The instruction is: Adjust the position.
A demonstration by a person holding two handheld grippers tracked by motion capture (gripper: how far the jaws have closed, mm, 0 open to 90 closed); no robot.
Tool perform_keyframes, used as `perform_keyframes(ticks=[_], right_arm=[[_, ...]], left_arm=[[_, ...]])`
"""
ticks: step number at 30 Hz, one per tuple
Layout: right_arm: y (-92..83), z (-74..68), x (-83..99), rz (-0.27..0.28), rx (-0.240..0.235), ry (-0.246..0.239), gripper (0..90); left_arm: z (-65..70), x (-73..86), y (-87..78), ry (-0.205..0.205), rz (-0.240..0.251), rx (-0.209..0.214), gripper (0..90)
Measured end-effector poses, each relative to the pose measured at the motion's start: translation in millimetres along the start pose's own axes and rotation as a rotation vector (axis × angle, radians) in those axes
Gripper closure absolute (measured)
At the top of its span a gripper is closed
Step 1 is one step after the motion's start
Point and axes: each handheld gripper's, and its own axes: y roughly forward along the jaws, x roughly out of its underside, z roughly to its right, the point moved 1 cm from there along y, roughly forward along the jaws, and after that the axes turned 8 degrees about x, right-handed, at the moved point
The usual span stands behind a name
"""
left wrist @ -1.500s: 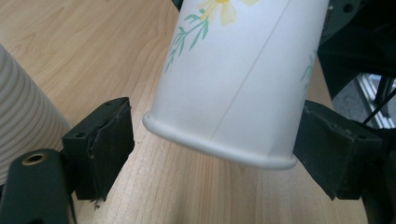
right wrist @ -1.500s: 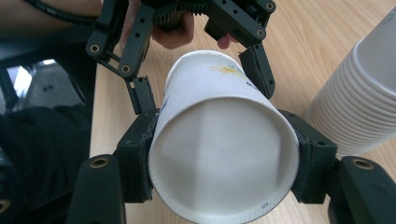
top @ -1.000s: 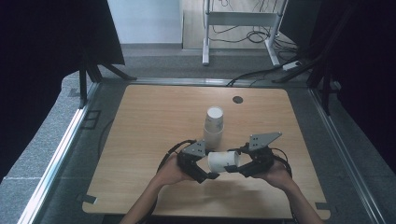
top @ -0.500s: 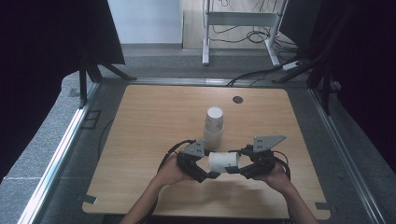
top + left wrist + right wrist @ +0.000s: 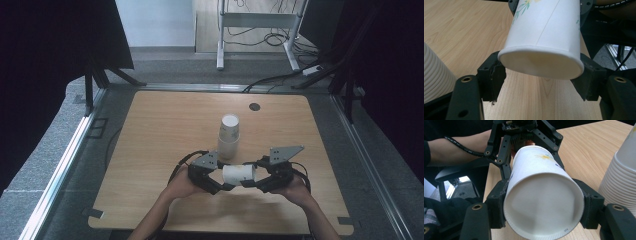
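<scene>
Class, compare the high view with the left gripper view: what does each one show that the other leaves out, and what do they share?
High view: the whole table, both hands, the right claw, and the floor with cables. Left gripper view: the paper cup's rimmed end close up, the left claw pressing its sides, and a leafy print. Both: cup, cup stack, wooden tabletop.
</scene>
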Motion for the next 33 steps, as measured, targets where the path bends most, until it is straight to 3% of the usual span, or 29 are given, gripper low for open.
perform_keyframes(ticks=[15, 23, 33], right_arm=[[2.3, -0.1, 0.5, -0.034, -0.009, -0.017, 33.0], [0.5, -1.0, -2.2, -0.073, 0.027, -0.039, 26.7], [3.3, -5.4, -11.8, -0.239, 0.08, -0.117, 23.1]], left_arm=[[1.1, -1.8, -0.5, 0.02, -0.039, -0.006, 34.7], [1.1, -1.2, -0.2, 0.019, -0.096, -0.02, 34.6], [0.1, -6.7, 5.7, 0.02, -0.213, -0.039, 34.6]])
